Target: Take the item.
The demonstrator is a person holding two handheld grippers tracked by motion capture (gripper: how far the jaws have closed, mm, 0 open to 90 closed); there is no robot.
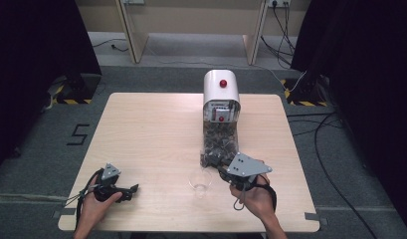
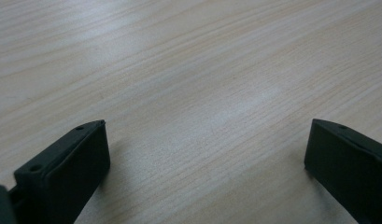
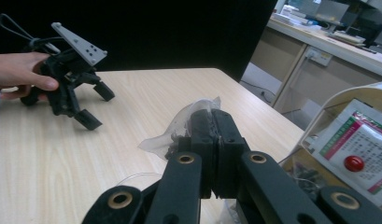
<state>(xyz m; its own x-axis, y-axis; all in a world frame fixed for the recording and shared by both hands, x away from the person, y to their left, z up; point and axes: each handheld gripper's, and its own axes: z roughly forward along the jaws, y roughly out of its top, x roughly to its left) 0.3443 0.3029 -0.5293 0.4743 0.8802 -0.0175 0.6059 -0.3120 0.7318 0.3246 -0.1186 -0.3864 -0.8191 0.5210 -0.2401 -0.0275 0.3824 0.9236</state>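
1. The light wooden table (image 1: 151, 129) carries everything here, and I will place the rest against the white machine on it.
2. That machine is a white round-topped dispenser (image 1: 221, 88) with a red knob on top and a second red button (image 3: 354, 163) on its labelled front. It stands at the far middle of the table.
3. A clear plastic bag (image 1: 219, 144) full of dark brown pieces lies flat on the table, running from the foot of the dispenser toward the person.
4. The right gripper (image 1: 222, 168) sits at the near end of that bag, on the person's side of the dispenser. Its jaws are pressed tight together on the bag's thin clear edge (image 3: 198, 109); in the right gripper view a crumpled flap of plastic sticks out beyond the black tips, lifted off the wood.
5. The left gripper (image 1: 133, 189) is well apart from the dispenser, off toward the near left corner of the table, held low in the person's left hand (image 1: 94, 206). Its jaws stand wide, and in the left gripper view there is bare wood grain between them.
6. A small clear plastic cup (image 1: 199, 180) stands upright just beside the near end of the bag, on the person's side of the dispenser and slightly left of the right gripper. I cannot tell whether anything is in it.
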